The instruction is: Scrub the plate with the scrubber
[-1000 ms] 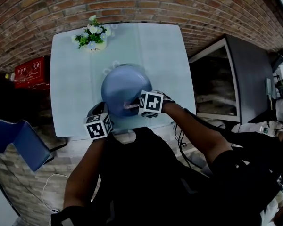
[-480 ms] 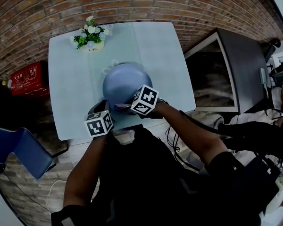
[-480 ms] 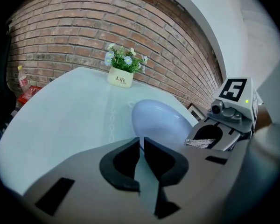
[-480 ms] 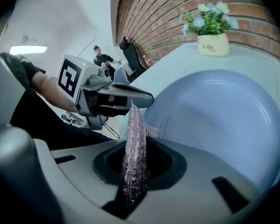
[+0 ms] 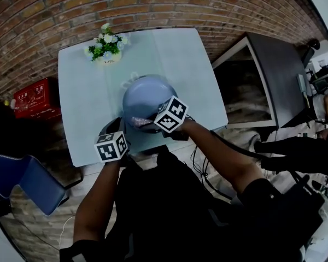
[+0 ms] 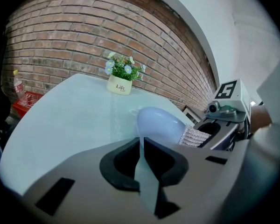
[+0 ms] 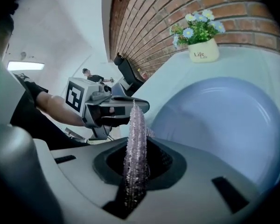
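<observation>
A pale counter (image 5: 82, 102) stands against a brick wall (image 6: 60, 45), with a flower pot (image 5: 105, 47) near its far left corner. The blue plate (image 5: 145, 94) lies toward the middle of the near edge. The left gripper (image 6: 141, 147) has its jaws closed on the plate's near rim, which shows as a thin sliver pinched between them. The plate looks tilted up from that grip; whether its far rim rests on the counter cannot be told. The right gripper (image 7: 134, 146) has its jaws closed on the scrubber (image 6: 194, 136), a pinkish, glittery pad held edge-on. The pad meets the plate's near right part, although firm contact is not certain.

Judged step: scrubbing in progress, with one gripper bracing and the other rubbing.

Risks:
- The rim is held only along a narrow strip, so sideways pressure from the scrubber could make the plate pivot or slip out and drop at the near edge.
- The soft pad may fold, or creep out of its jaws under drag.
- The two grippers work close together, so a wide stroke could knock one against the other.
</observation>
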`<state>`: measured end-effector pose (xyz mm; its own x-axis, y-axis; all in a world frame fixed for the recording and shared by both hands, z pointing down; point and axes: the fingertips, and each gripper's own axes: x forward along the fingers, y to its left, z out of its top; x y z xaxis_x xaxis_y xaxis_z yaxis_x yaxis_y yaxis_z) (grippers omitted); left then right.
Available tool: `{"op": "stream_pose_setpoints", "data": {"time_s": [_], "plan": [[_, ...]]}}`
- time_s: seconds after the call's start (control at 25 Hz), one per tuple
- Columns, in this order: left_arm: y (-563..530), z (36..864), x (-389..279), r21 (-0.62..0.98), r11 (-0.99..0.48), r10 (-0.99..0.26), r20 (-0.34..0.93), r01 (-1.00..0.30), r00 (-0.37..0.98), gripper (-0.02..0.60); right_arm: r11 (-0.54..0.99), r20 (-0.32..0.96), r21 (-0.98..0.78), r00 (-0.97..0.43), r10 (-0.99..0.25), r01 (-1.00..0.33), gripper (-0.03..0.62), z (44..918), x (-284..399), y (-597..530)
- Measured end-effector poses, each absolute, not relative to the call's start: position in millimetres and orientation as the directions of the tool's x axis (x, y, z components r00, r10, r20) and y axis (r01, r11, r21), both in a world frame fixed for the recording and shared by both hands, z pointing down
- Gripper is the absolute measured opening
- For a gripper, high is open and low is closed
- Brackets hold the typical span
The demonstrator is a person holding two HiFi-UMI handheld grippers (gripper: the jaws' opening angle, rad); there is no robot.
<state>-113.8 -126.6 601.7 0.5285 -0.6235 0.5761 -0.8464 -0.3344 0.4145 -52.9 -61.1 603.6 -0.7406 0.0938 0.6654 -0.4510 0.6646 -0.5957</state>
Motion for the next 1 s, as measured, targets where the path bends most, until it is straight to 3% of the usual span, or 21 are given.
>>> {"op": "stream_pose_setpoints", "data": {"time_s": [0.16, 0.36, 0.72, 1.0], "plan": [[-125.3, 587.7, -117.2, 0.391, -0.396, -0.634, 0.538, -0.831, 0.555, 0.04, 0.641, 0.613, -0.613, -0.79, 0.017, -0.462, 0.063, 583.6, -58.1, -65.5], [-122.7, 562.2, -114.6, 0.353, -0.513, -0.632, 0.462, -0.783, 0.622, 0.036, 0.659, 0.575, -0.531, -0.798, -0.182, -0.533, 0.063, 547.9, -51.0, -78.5], [-120.3, 495.4, -117.0, 0.293, -0.624, -0.65, 0.319, -0.724, 0.689, 0.011, 0.614, 0.466, -0.266, -0.657, -0.593, -0.743, 0.063, 468.1, -9.3, -96.1], [-121.5, 439.0, -124.1, 0.27, -0.591, -0.721, 0.245, -0.76, 0.648, 0.011, 0.576, 0.354, -0.1, -0.57, -0.742, -0.812, 0.063, 410.6, 21.8, -92.9]]}}
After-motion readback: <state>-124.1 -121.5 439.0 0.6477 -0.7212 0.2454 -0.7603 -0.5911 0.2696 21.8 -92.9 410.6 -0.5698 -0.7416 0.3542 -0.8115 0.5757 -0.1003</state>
